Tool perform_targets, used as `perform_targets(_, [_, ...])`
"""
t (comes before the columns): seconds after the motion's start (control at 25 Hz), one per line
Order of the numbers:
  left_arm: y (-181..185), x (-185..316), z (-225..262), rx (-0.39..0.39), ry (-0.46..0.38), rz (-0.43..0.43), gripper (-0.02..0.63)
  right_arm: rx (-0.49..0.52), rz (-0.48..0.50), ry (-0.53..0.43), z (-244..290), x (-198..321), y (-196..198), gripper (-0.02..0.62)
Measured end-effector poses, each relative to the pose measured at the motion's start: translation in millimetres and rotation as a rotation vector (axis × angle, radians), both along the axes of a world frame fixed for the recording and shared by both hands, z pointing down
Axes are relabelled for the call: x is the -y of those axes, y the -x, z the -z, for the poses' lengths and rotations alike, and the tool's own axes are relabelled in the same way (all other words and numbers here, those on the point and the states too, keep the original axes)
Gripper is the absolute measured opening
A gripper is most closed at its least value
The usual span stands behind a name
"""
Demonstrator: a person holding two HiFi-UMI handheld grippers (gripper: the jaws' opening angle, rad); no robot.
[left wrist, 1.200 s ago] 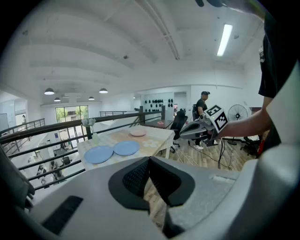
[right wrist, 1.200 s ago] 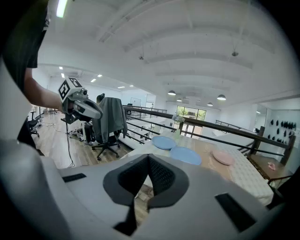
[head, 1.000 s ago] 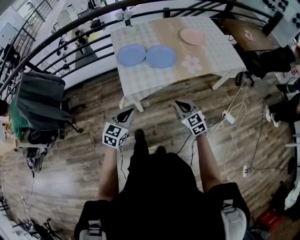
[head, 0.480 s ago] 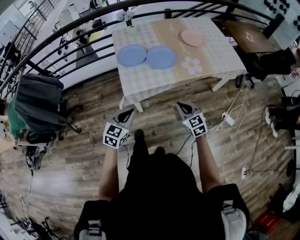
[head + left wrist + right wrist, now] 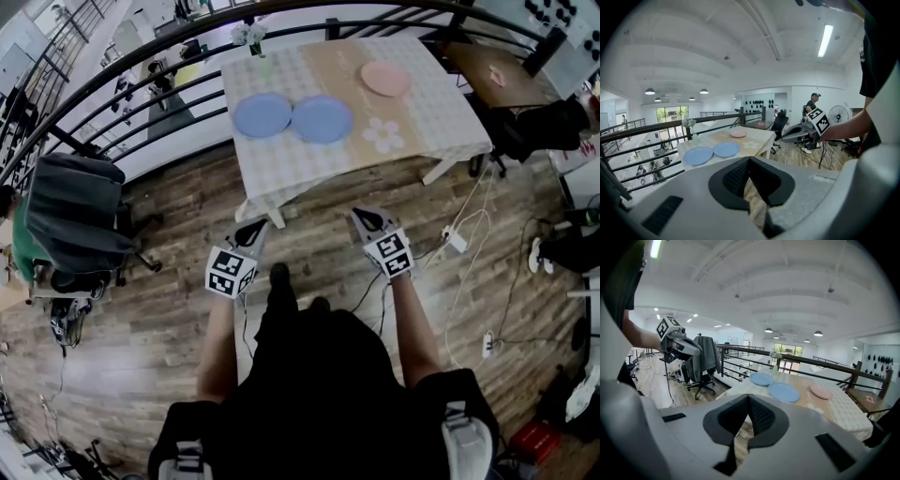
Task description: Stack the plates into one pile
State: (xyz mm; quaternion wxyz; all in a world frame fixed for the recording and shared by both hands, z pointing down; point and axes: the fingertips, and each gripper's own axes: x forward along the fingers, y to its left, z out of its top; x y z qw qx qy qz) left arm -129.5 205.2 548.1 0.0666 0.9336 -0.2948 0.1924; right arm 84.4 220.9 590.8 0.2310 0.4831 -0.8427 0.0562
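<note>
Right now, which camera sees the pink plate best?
The head view: it looks down on the whole pink plate. The right gripper view shows it as a thin oval; the left gripper view shows it smaller still.

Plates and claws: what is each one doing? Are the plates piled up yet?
Left blue plate: flat on the table, unstacked.
Right blue plate: flat beside it, unstacked.
Pink plate: flat, off on its own.
Left claw: shut, empty.
Right claw: shut, empty.

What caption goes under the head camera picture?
Left gripper and right gripper, both shut, point at a table with a blue plate, a second blue plate and a pink plate, unstacked.
</note>
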Motion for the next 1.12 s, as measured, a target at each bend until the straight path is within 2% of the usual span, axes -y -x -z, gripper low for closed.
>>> perform_targets(0.4, [3,30,-3,-0.004,0.011,-0.025,0.001,-0.003,-0.036,0.015,-4,25,3,-0.002])
perform_targets(1.12, [37,103,-5,-0.003,0.026,-0.049,0.0,0.0,-0.072,0.034,-6,89,36,-0.002])
